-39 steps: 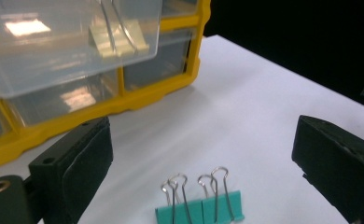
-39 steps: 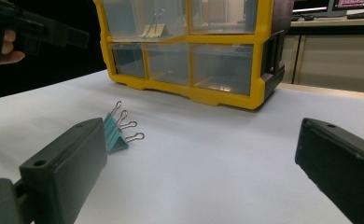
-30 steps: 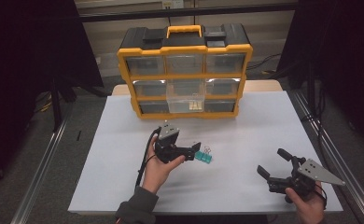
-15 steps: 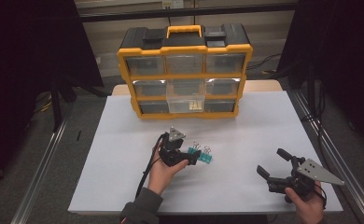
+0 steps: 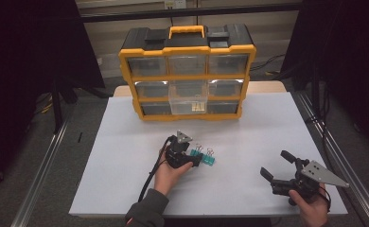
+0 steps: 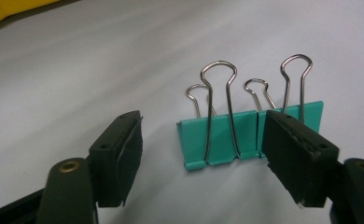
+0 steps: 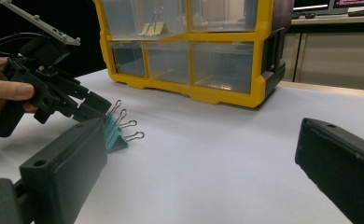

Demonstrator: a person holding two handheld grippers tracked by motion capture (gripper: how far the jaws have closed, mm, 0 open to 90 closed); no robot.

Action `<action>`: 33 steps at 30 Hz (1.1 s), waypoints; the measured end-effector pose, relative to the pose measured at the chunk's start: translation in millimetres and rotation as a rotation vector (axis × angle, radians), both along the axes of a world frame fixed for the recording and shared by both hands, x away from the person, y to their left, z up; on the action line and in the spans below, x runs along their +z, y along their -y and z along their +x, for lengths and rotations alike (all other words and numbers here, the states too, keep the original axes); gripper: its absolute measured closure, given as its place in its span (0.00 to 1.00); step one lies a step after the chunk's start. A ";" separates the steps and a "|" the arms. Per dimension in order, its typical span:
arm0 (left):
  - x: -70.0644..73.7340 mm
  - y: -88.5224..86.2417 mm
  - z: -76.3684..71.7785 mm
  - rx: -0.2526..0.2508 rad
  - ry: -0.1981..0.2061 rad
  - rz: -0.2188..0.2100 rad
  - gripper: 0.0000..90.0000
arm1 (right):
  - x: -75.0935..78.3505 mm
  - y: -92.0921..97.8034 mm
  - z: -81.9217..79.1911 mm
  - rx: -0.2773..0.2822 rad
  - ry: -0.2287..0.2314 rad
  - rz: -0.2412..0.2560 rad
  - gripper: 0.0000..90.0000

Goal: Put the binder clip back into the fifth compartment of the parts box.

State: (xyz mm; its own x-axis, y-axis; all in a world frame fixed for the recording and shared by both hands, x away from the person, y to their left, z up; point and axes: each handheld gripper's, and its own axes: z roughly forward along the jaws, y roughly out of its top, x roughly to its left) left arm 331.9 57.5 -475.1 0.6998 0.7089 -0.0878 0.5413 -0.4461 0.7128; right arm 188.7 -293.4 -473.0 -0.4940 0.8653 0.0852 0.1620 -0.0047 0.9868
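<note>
Two teal binder clips [image 5: 206, 158] with silver wire handles stand side by side on the white table [image 5: 126, 142], handles up. My left gripper [image 5: 196, 160] is open and low at the clips. In the left gripper view its jaws stand on either side of the clip pair [image 6: 220, 137]; the right jaw covers part of the second clip [image 6: 297, 112], and the left jaw is apart from the first. My right gripper [image 5: 273, 163] is open and holds nothing near the front right. The right gripper view shows the clips [image 7: 114, 133] and the left gripper [image 7: 89, 103] beside them.
A yellow and black drawer organizer [image 5: 187, 75] stands at the back of the table, also in the right gripper view [image 7: 194, 88]. Its middle clear drawer [image 5: 188, 100] is pulled out and holds small gold clips. The table's front edge lies close to both hands.
My left gripper has moved right along the table to the teal clips, so its open jaws now straddle them. The right gripper has stayed in place.
</note>
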 end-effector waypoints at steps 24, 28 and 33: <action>-2.4 1.9 -1.1 -0.027 -0.009 0.023 0.42 | 1.1 -0.2 -0.7 0.002 0.004 0.005 0.02; -2.4 2.3 -1.7 -0.032 -0.010 0.026 0.43 | 1.3 -0.1 -1.0 0.005 0.001 0.004 0.02; -1.5 -1.6 0.3 -0.021 -0.009 0.022 0.46 | 1.2 -0.3 -0.7 -0.001 0.004 0.005 0.02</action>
State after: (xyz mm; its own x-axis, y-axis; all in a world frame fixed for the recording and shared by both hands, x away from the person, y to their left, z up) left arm 332.2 59.2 -476.6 0.7140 0.6957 -0.0789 0.5379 -0.4729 0.6978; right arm 188.0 -293.1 -471.8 -0.4933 0.8654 0.0874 0.1581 -0.0096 0.9874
